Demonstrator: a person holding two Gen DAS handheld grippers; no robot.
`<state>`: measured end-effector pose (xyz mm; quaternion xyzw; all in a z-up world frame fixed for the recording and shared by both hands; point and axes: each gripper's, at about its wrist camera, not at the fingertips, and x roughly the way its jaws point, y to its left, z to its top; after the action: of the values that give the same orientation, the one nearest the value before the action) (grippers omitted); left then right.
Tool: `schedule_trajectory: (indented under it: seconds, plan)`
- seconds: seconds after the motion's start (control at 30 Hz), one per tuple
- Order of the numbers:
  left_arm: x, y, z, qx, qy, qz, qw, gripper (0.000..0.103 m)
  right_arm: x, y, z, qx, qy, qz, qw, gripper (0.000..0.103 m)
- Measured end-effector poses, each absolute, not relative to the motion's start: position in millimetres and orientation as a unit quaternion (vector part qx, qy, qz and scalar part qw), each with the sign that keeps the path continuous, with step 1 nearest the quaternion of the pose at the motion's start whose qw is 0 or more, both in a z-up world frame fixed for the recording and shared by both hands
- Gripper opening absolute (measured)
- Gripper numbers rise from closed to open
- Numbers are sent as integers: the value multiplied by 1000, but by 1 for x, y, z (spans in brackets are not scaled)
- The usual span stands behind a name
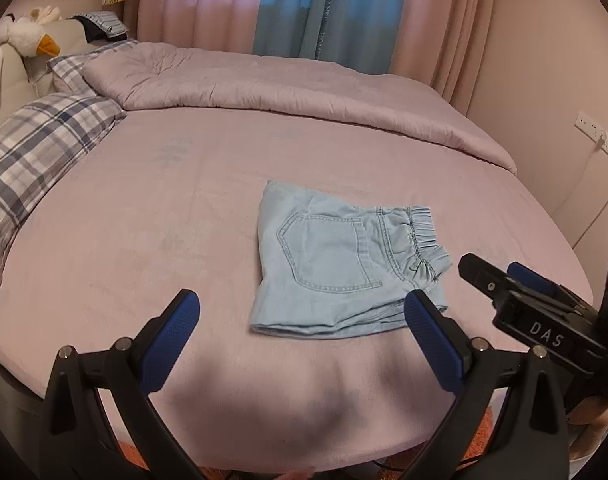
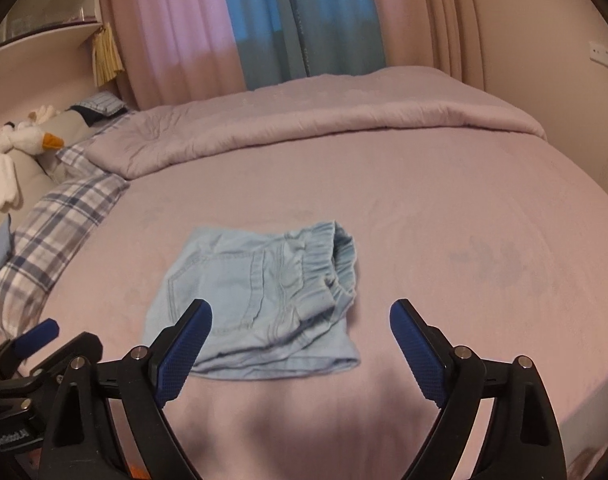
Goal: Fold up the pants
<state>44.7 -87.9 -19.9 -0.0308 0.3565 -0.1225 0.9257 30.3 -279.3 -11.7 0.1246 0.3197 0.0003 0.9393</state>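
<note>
Light blue denim pants lie folded into a small square on the pink bed sheet, back pocket up and elastic waistband at the right. They also show in the right wrist view. My left gripper is open and empty, held above the near edge of the bed just in front of the pants. My right gripper is open and empty, above the near right corner of the pants. It shows at the right of the left wrist view.
A folded lilac duvet lies across the far side of the bed. Plaid pillows and a white plush goose are at the left. Curtains hang behind. A wall with sockets is at the right.
</note>
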Motion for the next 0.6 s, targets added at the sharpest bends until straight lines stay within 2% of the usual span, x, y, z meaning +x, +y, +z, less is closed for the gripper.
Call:
schedule_trajectory:
  seconds: [0.6]
  plan:
    - [38, -79, -21, -27, 356, -104, 928, 102, 25, -261, -13, 100, 323, 5, 941, 90]
